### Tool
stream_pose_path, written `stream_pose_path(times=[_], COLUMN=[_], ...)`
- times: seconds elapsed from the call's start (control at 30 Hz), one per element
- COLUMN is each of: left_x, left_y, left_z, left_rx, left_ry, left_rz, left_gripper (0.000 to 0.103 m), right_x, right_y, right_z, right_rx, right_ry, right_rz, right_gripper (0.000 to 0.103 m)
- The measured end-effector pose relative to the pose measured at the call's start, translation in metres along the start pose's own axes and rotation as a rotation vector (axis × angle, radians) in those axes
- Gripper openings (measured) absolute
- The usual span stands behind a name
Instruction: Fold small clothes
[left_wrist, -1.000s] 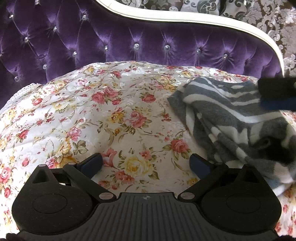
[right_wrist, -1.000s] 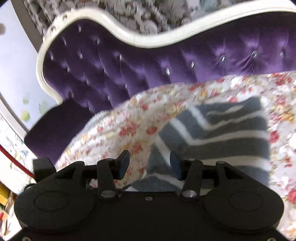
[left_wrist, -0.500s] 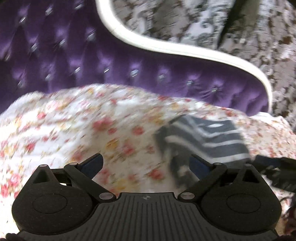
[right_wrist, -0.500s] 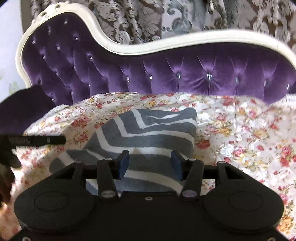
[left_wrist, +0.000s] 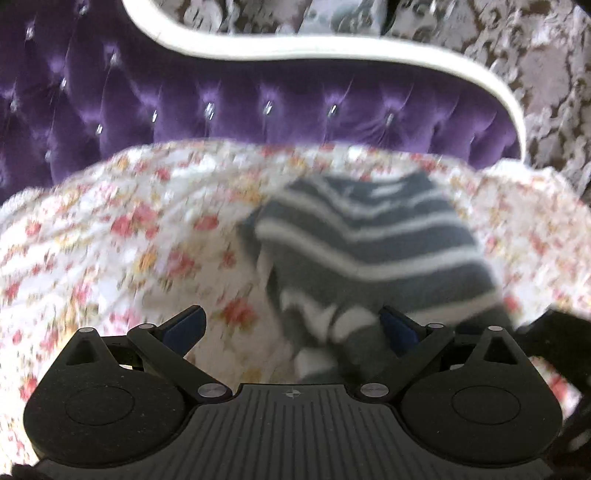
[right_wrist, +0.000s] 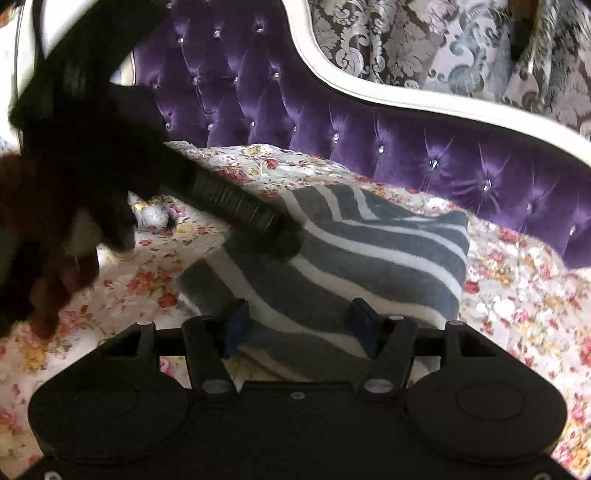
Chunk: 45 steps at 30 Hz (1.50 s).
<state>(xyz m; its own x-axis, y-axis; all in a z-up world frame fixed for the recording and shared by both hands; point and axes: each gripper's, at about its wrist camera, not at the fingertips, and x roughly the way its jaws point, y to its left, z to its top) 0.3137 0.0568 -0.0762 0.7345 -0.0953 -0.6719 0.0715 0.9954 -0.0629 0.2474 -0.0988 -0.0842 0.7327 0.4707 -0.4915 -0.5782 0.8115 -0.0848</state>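
Lots of open flowery blanket (left_wrist: 110, 240) to the left of the striped cloth (right_wrist: 369, 258). Blocked behind by the tall purple sofa back (right_wrist: 406, 155).

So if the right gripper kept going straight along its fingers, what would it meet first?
Probably the striped grey garment, lying on the floral bedspread directly ahead of the open right gripper; depth is unclear.

My black grippers carry blue finger pads (left_wrist: 184, 326). The garment (right_wrist: 369, 251) is grey with white stripes, the bedspread (right_wrist: 517, 295) white with red-and-yellow roses, the headboard (right_wrist: 406, 147) purple.
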Motion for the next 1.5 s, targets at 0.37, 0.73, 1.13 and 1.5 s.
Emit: stream_pose_path(times=[0.37,0.73,1.13,1.5], left_x=[0.003,0.013,0.042,-0.006], left_y=[0.022,0.024,0.031,0.009], left_z=[-0.014,-0.003,0.002,-0.028], left_rx=[-0.178,-0.275,-0.514,-0.500], left_ry=[0.016,0.062,0.153,0.175], left_rz=[-0.090,-0.238,-0.512,-0.626], left_gripper=[0.102,0.101,0.050,0.041], right_x=[-0.010,0.061,0.077,0.011], right_y=[-0.102,-0.169,-0.166,-0.146], right_z=[0.020,0.011,0.004,-0.003], right_rx=[0.365,0.740,0.781,0.807], right_ry=[-0.056,0.019,0.043,0.112], right_rz=[0.069,0.277,0.312,0.311], right_gripper=[0.083,0.085,0.049,0.046])
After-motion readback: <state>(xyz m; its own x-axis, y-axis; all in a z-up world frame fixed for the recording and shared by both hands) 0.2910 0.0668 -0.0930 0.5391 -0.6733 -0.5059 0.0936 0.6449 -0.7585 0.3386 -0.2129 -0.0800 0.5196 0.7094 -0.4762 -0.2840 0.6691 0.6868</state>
